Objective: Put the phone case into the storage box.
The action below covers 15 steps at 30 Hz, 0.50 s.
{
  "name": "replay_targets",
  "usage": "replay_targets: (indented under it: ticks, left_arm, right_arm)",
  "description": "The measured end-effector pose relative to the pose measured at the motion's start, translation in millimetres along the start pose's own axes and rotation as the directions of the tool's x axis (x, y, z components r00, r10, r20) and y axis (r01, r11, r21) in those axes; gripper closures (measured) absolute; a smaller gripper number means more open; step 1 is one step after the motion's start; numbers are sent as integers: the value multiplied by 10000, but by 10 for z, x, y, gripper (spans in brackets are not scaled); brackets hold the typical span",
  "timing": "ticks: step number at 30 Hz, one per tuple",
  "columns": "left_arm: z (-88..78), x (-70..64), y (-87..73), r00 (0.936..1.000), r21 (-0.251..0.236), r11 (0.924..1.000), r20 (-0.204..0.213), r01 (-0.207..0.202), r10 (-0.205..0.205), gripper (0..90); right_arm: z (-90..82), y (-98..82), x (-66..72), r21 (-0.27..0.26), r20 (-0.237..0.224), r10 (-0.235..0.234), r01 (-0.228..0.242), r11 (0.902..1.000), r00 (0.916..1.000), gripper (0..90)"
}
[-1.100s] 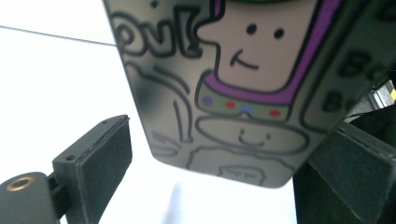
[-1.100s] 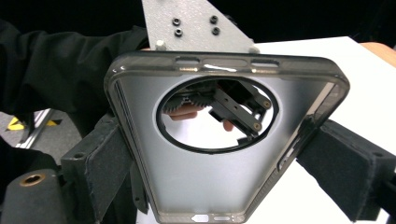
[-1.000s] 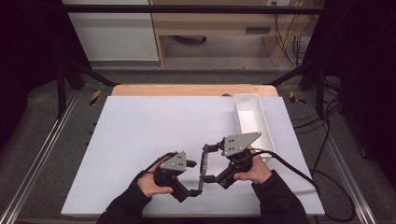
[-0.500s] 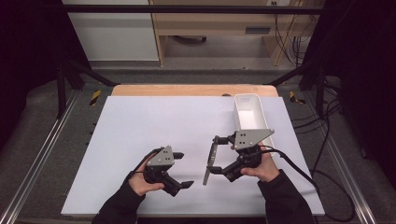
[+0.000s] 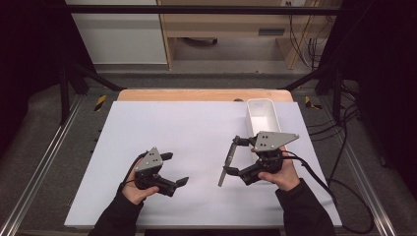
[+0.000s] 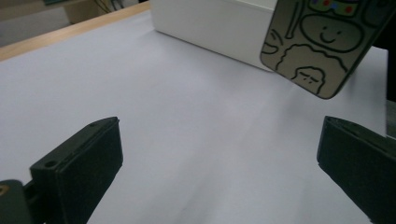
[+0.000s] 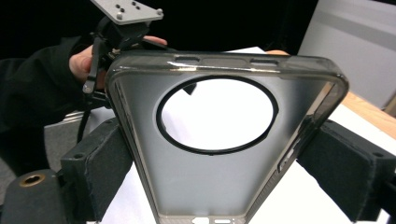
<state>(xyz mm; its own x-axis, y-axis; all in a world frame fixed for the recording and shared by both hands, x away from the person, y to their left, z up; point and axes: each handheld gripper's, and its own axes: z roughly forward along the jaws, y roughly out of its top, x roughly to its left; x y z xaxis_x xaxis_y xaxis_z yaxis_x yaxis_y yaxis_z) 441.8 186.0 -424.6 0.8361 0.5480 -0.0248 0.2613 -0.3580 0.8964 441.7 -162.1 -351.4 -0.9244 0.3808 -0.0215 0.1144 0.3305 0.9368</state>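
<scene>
While the right hand-held gripper [image 5: 230,159] clamps the smoky translucent phone case with the round camera cut-out [image 5: 226,162] by its two long edges, the case hangs clear above the white bench [image 5: 196,128], standing on edge with one short end near and the other far. In the right gripper view the case [image 7: 219,154] sits squarely between the two black padded jaws, its hollow inner side facing the camera; the plastic is glossy, grey-tinted and see-through, with rounded corners, slots along its top rim and a large circular hole ringed in black. From the left gripper view its outer face [image 6: 322,42] shows line-drawn cartoon figures and a smiling face.

The left hand-held gripper [image 5: 178,168] lies well to the left of the case, held low over the bench with its jaws spread wide and nothing between them; the pads look matte, blocky and rubbery.

Just right of and beyond the case stands a white rectangular plastic bin [image 5: 263,110], smooth-walled, long and narrow, running toward the far edge. The bench top is a flat matte white sheet over a pale wooden board [image 5: 196,94].
</scene>
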Motion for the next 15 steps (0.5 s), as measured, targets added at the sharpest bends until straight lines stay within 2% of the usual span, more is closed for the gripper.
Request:
replay_targets:
  ticks: [5, 15]
  left_arm:
    - [-115, 73, -61, 9980, -275, 9994, -596, 193, -209, 0]
    - [-313, 171, -187, 9892, -733, 9963, -1362, 454, -551, 0]
  right_arm:
    - [-25, 17, -15, -87, 219, 80, -78, 9999, 9997, 119]
    - [-86, 50, -45, -239, 767, 324, -306, 9992, 9965, 119]
